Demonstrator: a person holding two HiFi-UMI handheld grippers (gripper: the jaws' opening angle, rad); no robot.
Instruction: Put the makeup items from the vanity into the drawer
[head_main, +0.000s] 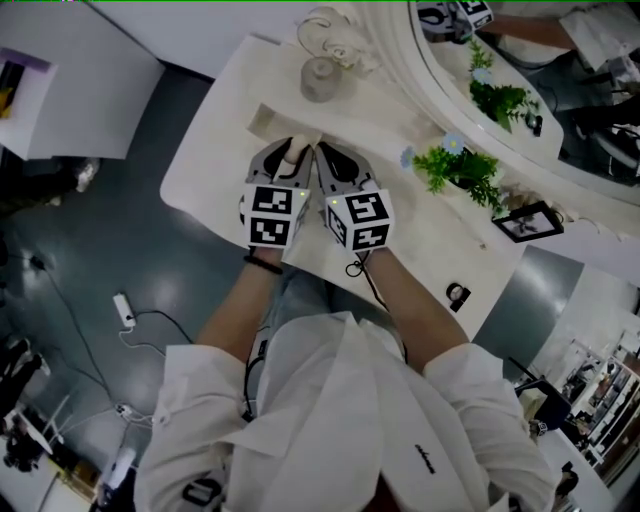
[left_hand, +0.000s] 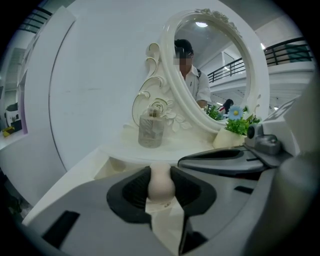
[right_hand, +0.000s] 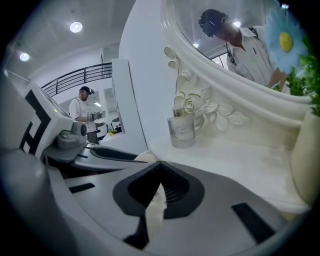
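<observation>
On the white vanity (head_main: 215, 150), my two grippers sit side by side. My left gripper (head_main: 293, 148) (left_hand: 161, 186) is shut on a beige, egg-shaped makeup sponge (left_hand: 161, 184) (head_main: 293, 153), which pokes up between its dark pads. My right gripper (head_main: 321, 150) (right_hand: 159, 164) is right beside it, tips together and nothing between them. Just ahead of the left gripper is a recessed opening (head_main: 263, 120) (left_hand: 107, 167) in the tabletop; its inside is hidden. A glass jar (head_main: 320, 78) (left_hand: 151, 129) (right_hand: 182, 131) stands at the mirror's foot.
An ornate oval mirror (head_main: 520, 60) runs along the back. To the right stand a potted plant with blue flowers (head_main: 460, 170) and a small picture frame (head_main: 527, 221). A small dark item (head_main: 457, 293) lies near the front right edge. A power strip (head_main: 124, 308) lies on the floor.
</observation>
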